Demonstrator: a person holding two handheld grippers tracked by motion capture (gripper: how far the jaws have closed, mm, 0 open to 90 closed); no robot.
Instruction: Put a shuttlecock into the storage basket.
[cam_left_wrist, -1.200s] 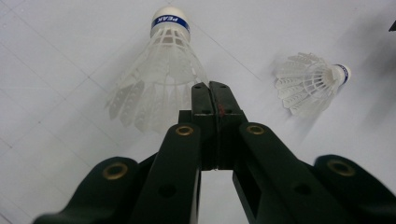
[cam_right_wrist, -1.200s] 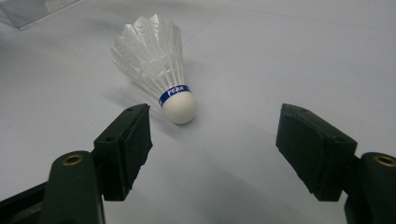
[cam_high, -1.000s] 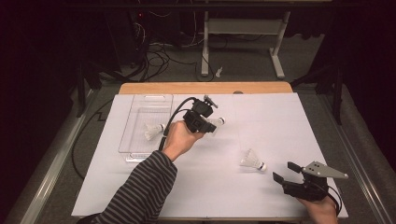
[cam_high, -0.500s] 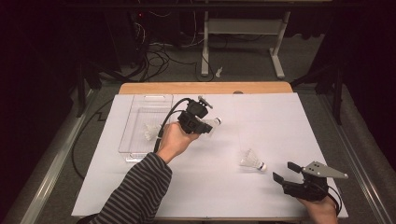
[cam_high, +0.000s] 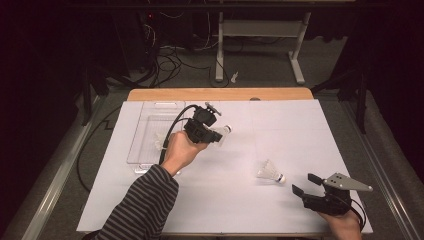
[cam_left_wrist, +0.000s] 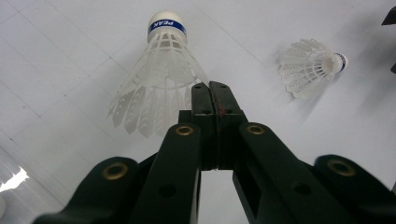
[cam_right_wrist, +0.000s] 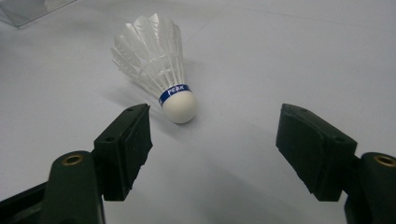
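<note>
The held shuttlecock (cam_left_wrist: 159, 79) is pinched by its skirt in the clenched left gripper (cam_left_wrist: 210, 91). A second shuttlecock (cam_right_wrist: 156, 65) lies on the counter (cam_high: 300, 135) before the released right gripper (cam_right_wrist: 212, 140). The clear tray's (cam_high: 145, 135) contents are hard to make out.

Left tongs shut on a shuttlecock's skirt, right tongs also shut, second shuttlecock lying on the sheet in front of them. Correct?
Not quite: the right tongs are open. The right gripper view shows their jaws wide apart, with the second shuttlecock lying on the white sheet ahead, untouched. The rest holds: the left tongs are shut on the skirt of the first shuttlecock.
</note>
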